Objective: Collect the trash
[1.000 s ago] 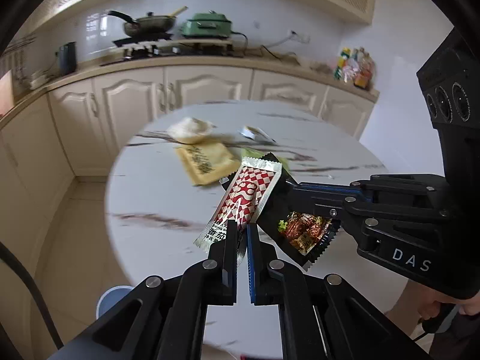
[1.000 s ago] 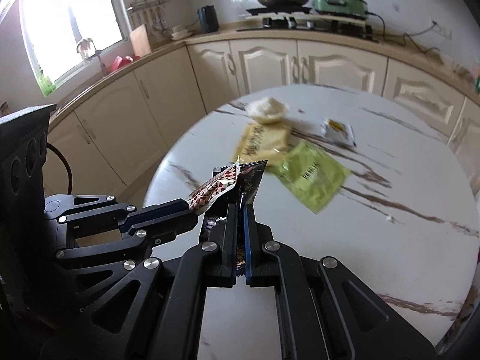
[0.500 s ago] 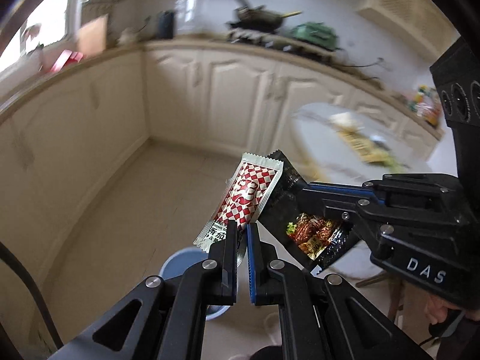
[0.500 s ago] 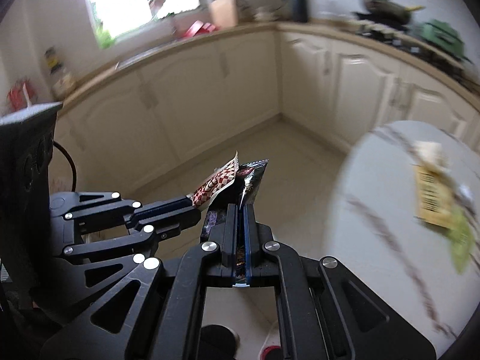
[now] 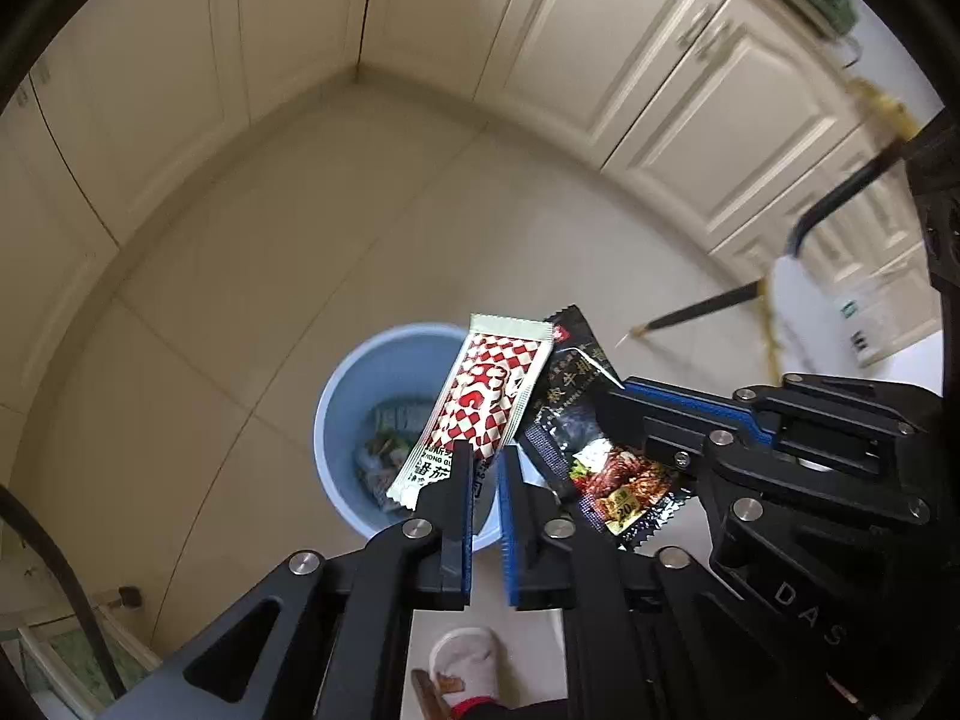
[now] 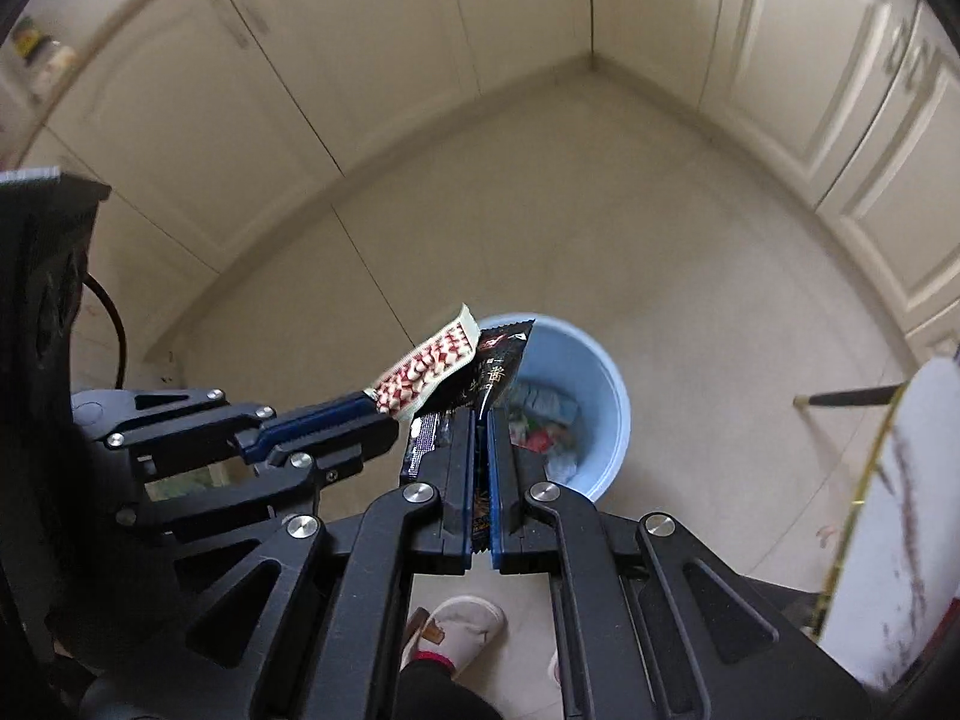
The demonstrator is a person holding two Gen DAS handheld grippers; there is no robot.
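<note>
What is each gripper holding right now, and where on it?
Left gripper pinches the red-checked sachet by its lower end. Right gripper clamps the black packet near its bottom edge.

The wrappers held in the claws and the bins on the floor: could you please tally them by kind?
Red-and-white checked wrapper: 1
Black wrapper: 1
Blue bin: 1
Total: 3

Cream panelled cabinets along two walls, meeting at a corner. Beige tiled floor. White slipper; marble tabletop edge.
</note>
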